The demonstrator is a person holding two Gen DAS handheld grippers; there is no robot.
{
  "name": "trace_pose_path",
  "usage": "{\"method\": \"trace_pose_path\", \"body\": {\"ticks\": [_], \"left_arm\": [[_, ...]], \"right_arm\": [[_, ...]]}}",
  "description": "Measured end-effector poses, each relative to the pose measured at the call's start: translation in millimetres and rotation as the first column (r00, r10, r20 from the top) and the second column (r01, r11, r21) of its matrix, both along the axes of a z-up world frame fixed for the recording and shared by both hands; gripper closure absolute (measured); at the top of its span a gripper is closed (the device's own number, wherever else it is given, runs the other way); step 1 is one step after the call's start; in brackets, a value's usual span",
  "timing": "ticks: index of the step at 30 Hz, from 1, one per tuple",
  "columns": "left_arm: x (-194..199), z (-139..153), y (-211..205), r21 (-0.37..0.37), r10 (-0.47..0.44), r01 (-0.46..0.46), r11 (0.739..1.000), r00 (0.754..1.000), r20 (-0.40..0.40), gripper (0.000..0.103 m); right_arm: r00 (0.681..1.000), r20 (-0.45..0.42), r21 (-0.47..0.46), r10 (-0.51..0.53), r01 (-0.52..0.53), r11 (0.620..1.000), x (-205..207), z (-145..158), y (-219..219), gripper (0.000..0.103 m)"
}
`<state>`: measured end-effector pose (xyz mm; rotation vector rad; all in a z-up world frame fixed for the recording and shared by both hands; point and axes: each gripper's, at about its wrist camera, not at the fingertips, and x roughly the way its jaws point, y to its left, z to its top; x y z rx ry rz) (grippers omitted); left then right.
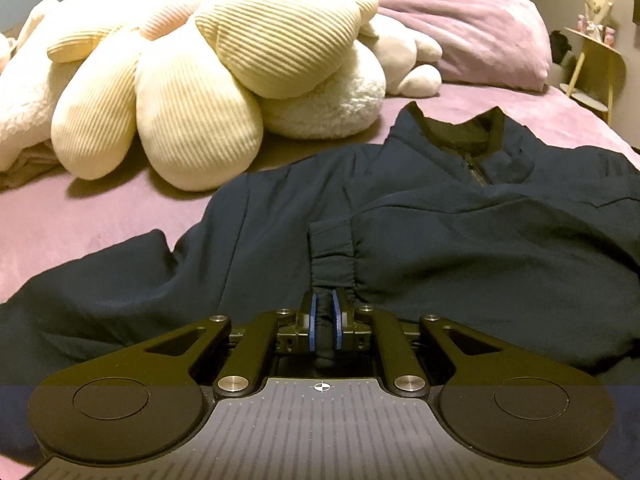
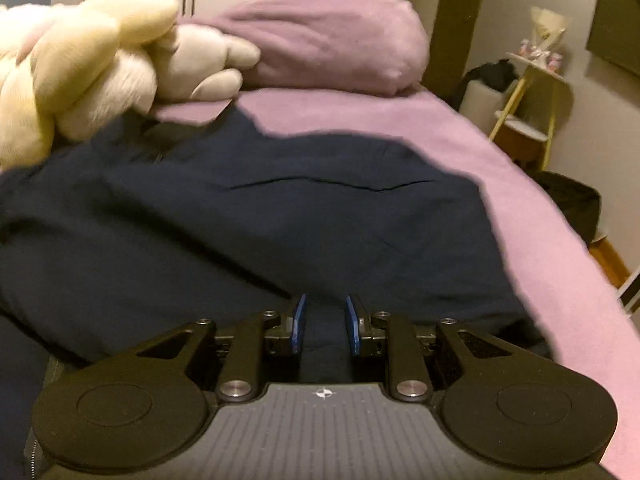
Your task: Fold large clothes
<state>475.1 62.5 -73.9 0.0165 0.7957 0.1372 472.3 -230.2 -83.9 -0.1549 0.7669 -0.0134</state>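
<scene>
Navy jacket [image 1: 440, 232] on the bed [image 1: 80, 208], cuff between left gripper [image 1: 325, 312] jaws; right gripper [image 2: 325, 316] jaws apart.

Dark navy jacket [image 1: 460, 232] lying rumpled and mostly flat on the pink bed [image 1: 80, 208], stand-up collar [image 1: 460, 128] and zipper toward the pillows, one sleeve folded across the front, its elastic cuff [image 1: 334, 252] gathered near the middle, fabric creased
</scene>
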Motion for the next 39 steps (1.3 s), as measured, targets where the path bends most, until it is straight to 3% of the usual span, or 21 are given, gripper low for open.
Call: {"method": "trace_pose_path", "body": {"ticks": [4,5,7,10,12,13,15,16,18,20,24,27,28,30,34,35,37,38,39], "left_arm": [[-1.6,1.7,4.2,-0.004,0.01,-0.01,1.0,1.0,0.001,0.094],[-1.1,0.9,4.4,0.025,0.031,-0.03,0.999,1.0,-0.003,0.101],[1.8,-6.2,10.9,0.072,0.071,-0.069,0.995,0.997,-0.022,0.101],[-4.1,-7.7,26.5,-0.032,0.099,-0.1,0.995,0.995,-0.021,0.098],[-12.6,-4.0,33.6,-0.119,0.087,-0.088,0.989,0.996,-0.014,0.069],[-18.9,-1.9,36.5,-0.138,0.098,-0.098,0.986,0.995,-0.008,0.065],[-35.5,4.1,44.7,-0.163,0.109,-0.106,0.981,0.994,0.004,0.043],[-45.2,7.3,49.1,-0.182,0.109,-0.105,0.978,0.994,0.013,0.039],[-71.5,14.4,61.2,-0.248,0.088,-0.075,0.966,0.995,0.041,0.021],[-99.6,22.0,73.6,-0.258,0.093,-0.074,0.963,0.994,0.061,0.016],[-150.2,29.6,107.1,-0.279,0.142,-0.114,0.954,0.987,0.081,0.007],[-177.5,26.5,148.0,-0.289,0.246,-0.212,0.934,0.965,0.088,0.007],[-185.3,23.0,164.8,-0.31,0.299,-0.262,0.914,0.951,0.076,0.007],[-202.0,14.3,203.3,-0.4,0.426,-0.372,0.837,0.903,0.051,0.007],[-235.3,-8.1,277.5,-0.57,0.669,-0.532,0.626,0.743,0.042,0.008],[-239.9,-14.3,296.1,-0.602,0.714,-0.56,0.569,0.7,0.023,0.013],[-244.4,-25.2,330.0,-0.675,0.766,-0.569,0.47,0.642,-0.008,0.02],[-245.5,-30.7,344.8,-0.719,0.779,-0.552,0.423,0.626,-0.022,0.021],[-247.3,-34.3,357.6,-0.761,0.801,-0.531,0.373,0.599,-0.025,0.028]], "right_arm": [[0.999,-0.014,-0.013,0.049,-0.049,0.999,-1.8,1.8,13.2,0.087],[0.997,-0.02,-0.001,0.069,-0.069,0.998,-3.0,3.3,14.8,0.087],[0.995,-0.03,0.031,0.093,-0.093,0.995,-6.2,5.0,13.6,0.087],[0.993,-0.027,0.049,0.116,-0.115,0.992,-7.9,1.7,15.8,0.087],[0.991,-0.013,0.015,0.131,-0.131,0.991,-9.4,-2.8,21.7,0.087],[0.989,-0.002,-0.011,0.147,-0.147,0.989,-10.8,-4.9,24.6,0.088],[0.988,0.012,-0.025,0.152,-0.152,0.988,-13.3,-5.8,26.1,0.087],[0.989,0.012,-0.029,0.146,-0.145,0.989,-13.9,-3.3,26.6,0.087],[0.99,0.012,-0.007,0.138,-0.138,0.99,-17.2,6.5,30.5,0.087],[0.983,0.045,0.062,0.178,-0.181,0.982,-25.7,18.1,38.6,0.087],[0.959,0.113,0.035,0.261,-0.266,0.963,-34.4,20.4,79.8,0.087],[0.959,0.017,0.07,0.282,-0.282,0.957,-21.0,-1.4,105.6,0.086],[0.962,0.002,0.061,0.272,-0.272,0.96,-19.0,-9.9,114.3,0.088],[0.958,0.014,0.001,0.285,-0.285,0.959,-22.4,-11.2,129.6,0.096],[0.959,-0.002,0.142,0.282,-0.279,0.95,-31.6,12.0,117.1,0.098],[0.962,0.011,0.18,0.274,-0.272,0.945,-41.4,18.0,108.8,0.096],[0.965,0.029,0.247,0.262,-0.261,0.933,-66.0,25.0,92.5,0.091],[0.969,0.031,0.286,0.246,-0.244,0.927,-79.8,26.8,82.8,0.087],[0.972,0.021,0.322,0.233,-0.227,0.919,-90.2,26.9,73.8,0.085]]}}
